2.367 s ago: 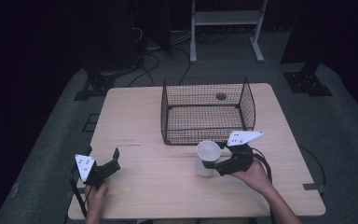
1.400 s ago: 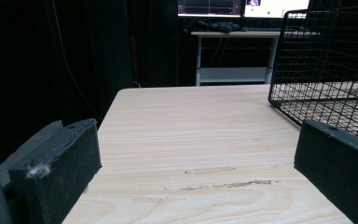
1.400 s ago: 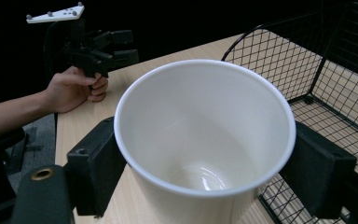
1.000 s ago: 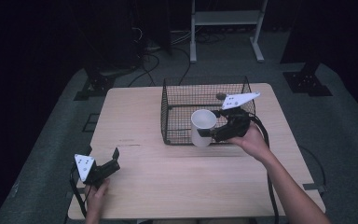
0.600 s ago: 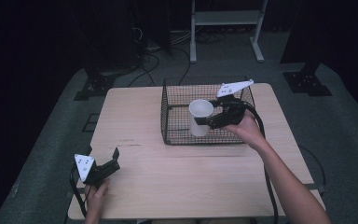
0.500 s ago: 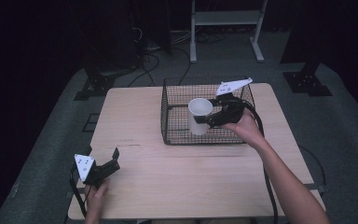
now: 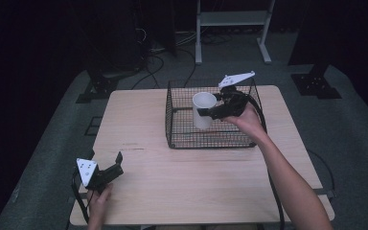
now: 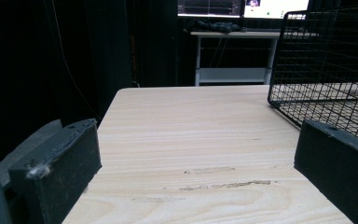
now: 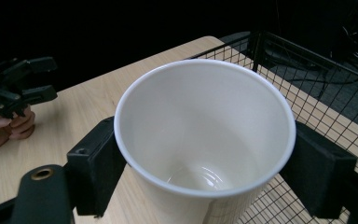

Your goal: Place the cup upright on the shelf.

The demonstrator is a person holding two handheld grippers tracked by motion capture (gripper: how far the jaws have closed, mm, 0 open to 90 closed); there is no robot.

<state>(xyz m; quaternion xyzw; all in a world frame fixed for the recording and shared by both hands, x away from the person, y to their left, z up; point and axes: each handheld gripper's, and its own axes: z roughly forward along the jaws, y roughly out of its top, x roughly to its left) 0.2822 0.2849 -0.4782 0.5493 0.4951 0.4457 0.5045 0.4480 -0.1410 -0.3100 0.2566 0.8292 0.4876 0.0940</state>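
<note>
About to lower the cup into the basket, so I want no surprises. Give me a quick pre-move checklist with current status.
1. Right tool shut on the white cup, a jaw on each side below the rim: ok.
2. Cup upright, mouth up, nothing in it: ok.
3. Cup over the wire basket, inside its walls: ok.
4. Basket floor below the cup free: cannot tell.
5. Left tool open, resting near the table corner, away from the basket: ok.

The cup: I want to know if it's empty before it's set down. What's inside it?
The right gripper view looks into the cup: bare white walls and bottom, nothing inside. The near rim hides a strip of the bottom. Below it is the basket.
</note>
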